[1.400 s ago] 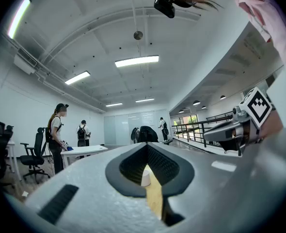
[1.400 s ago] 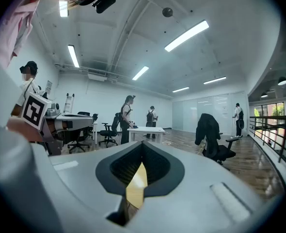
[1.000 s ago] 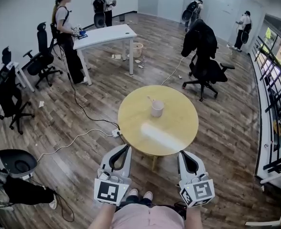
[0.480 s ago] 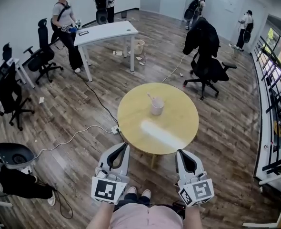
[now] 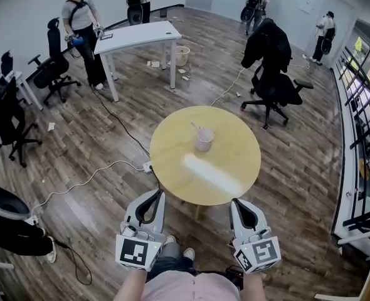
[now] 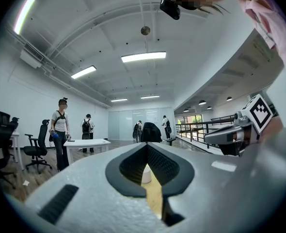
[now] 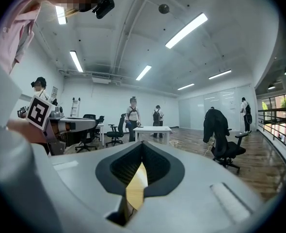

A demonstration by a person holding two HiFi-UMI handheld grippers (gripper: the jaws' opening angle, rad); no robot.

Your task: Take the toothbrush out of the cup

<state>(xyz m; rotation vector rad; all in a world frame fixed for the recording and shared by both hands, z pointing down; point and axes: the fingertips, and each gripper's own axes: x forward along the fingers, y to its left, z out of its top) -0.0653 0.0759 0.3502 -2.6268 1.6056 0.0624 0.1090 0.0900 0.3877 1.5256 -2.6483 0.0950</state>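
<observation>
The round table (image 5: 235, 168) is bare but for one cup. Off its near edge hang the left tool (image 5: 158, 193) and the right tool (image 5: 236, 202), both with jaws together and empty. The white cup (image 5: 204, 140) sits near the table's middle. The toothbrush (image 5: 195, 128) stands in it, leaning left. It is probably light, stiff and slick, so pinch the stem above the rim; the cup could tip.

No letters, numbers, brands or signs can be read; the only print is 2 coded black-and-white squares: the left marker (image 5: 135, 251) on the cube of the left gripper (image 5: 156, 194), the right marker (image 5: 261, 254) on that of the right gripper (image 5: 237, 203)
</observation>
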